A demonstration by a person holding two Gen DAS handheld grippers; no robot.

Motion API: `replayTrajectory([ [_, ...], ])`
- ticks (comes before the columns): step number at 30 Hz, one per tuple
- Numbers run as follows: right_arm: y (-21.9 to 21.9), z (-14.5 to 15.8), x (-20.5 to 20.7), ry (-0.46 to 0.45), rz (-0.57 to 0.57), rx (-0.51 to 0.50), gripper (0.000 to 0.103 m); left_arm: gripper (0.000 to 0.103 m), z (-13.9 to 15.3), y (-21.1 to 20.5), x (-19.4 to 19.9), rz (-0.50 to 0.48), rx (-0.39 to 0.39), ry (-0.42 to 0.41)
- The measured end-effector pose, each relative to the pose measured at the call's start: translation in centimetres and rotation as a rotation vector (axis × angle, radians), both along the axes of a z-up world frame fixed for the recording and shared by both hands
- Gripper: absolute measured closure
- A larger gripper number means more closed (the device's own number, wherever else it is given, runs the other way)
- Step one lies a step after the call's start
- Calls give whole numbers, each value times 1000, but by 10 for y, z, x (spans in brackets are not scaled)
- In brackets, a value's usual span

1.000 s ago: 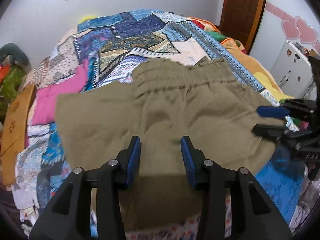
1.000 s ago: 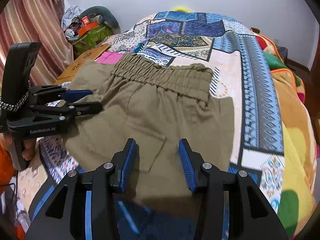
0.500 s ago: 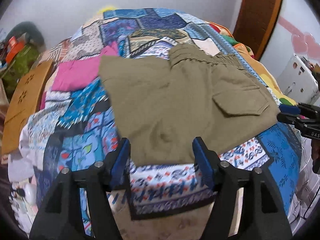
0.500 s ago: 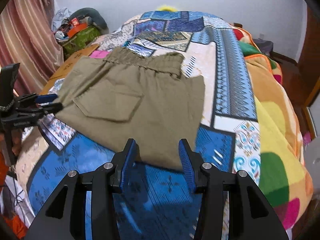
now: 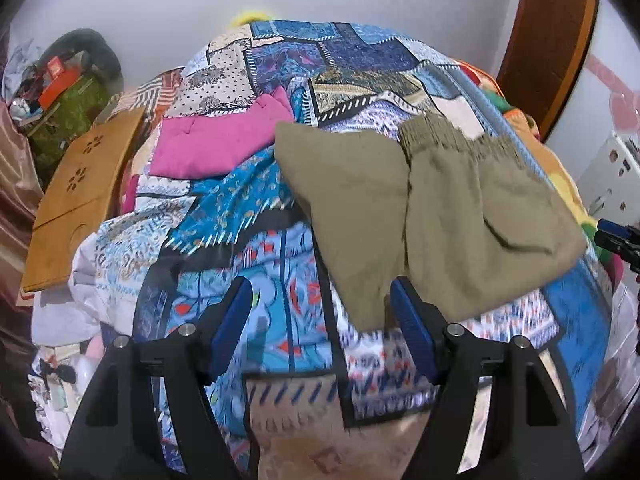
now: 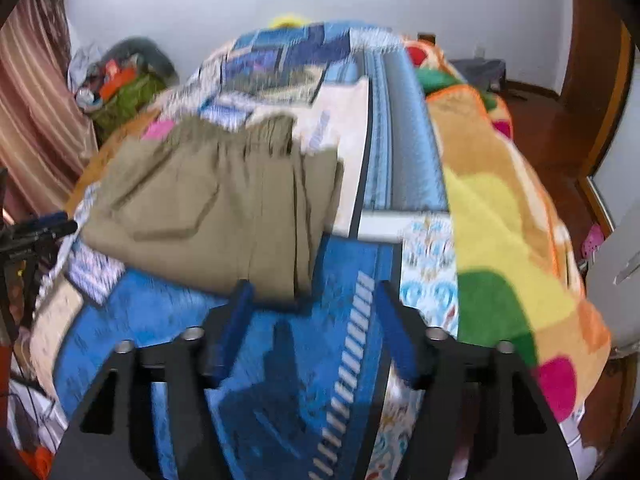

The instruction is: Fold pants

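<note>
Now my left gripper (image 5: 322,326) hangs wide and empty over the patchwork bed (image 5: 248,216), the folded olive pants (image 5: 440,208) lie near its front edge, and my right gripper (image 6: 314,326) gapes equally bare.

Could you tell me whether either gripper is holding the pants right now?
Neither: the left gripper and right gripper are both open, clear of the pants.

No lettering, brand, number or sign can be read in either view; the patchwork bedspread (image 5: 280,208) carries only patterns — dots, stripes, paisley — and the wooden board (image 5: 80,196) only cut-out flower shapes (no letters); the red box (image 5: 56,80) on the cluttered pile is too small and blurred to read.
</note>
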State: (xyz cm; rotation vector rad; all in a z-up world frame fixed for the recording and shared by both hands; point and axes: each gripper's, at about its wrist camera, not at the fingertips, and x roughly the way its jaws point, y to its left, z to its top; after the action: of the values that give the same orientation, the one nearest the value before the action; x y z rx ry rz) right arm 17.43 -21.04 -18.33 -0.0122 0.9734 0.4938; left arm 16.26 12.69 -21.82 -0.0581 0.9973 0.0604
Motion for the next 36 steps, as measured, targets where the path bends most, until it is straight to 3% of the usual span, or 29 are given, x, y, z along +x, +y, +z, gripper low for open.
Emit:
replayTrajectory([
  [5, 17, -2, 29, -7, 3, 25, 38, 32, -16, -1, 33, -18, -82, 48],
  [11, 37, -32, 60, 94, 28, 44, 38, 31, -37, 1, 60, -19, -185, 88],
  [13, 39, -44, 71, 167, 38, 98, 35, 31, -40, 6, 67, -11, -232, 89],
  [15, 39, -51, 77, 220, 40, 153, 32, 31, -42, 7, 74, -6, -238, 88],
  [19, 43, -54, 82, 218, 74, 175, 32, 33, -42, 0, 83, -19, -208, 76],
  [22, 45, -52, 82, 206, 92, 185, 43, 48, -40, -4, 90, -19, -185, 59],
  [24, 46, -51, 81, 201, 97, 199, 56, 61, -38, -10, 93, -10, -133, 48],
  [26, 47, -48, 82, 191, 97, 190, 75, 73, -36, -15, 96, -3, -88, 44],
  [30, 61, -38, 76, 109, 128, 97, 88, 90, -30, -24, 98, 0, -13, 30],
  [33, 65, -28, 75, 68, 143, 58, 93, 95, -20, -27, 95, -15, 24, 14],
  [36, 58, -12, 82, 65, 138, 92, 95, 99, -2, -28, 88, -39, 40, -22],
])
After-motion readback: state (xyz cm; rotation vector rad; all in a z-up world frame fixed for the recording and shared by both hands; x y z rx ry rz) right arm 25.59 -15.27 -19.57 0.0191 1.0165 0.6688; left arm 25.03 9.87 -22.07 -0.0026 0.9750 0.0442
